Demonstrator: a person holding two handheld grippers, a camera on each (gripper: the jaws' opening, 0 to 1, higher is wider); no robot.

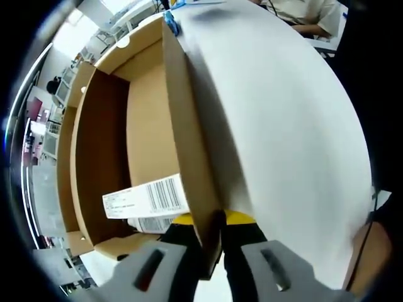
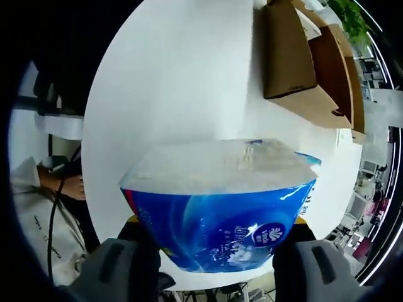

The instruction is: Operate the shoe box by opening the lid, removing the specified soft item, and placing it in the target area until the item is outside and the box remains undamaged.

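Observation:
The brown cardboard shoe box (image 1: 148, 119) lies open on the white table (image 1: 289, 138), its inside bare apart from a white barcode label (image 1: 146, 197). My left gripper (image 1: 213, 244) is shut on the thin edge of one cardboard panel (image 1: 189, 145) of the box; whether that panel is lid or wall I cannot tell. In the right gripper view a soft blue tissue pack (image 2: 220, 201) with a white top sits between the jaws, and my right gripper (image 2: 219, 238) is shut on it above the table (image 2: 182, 75). The box (image 2: 302, 63) is at the upper right there, apart from the pack.
A person in a light shirt (image 1: 308, 14) sits at the table's far side, and a person's hand (image 2: 68, 185) with a black cable rests by the table's edge. Shelves and office furniture (image 1: 44, 119) stand beyond the box. Bare white tabletop lies between the pack and the box.

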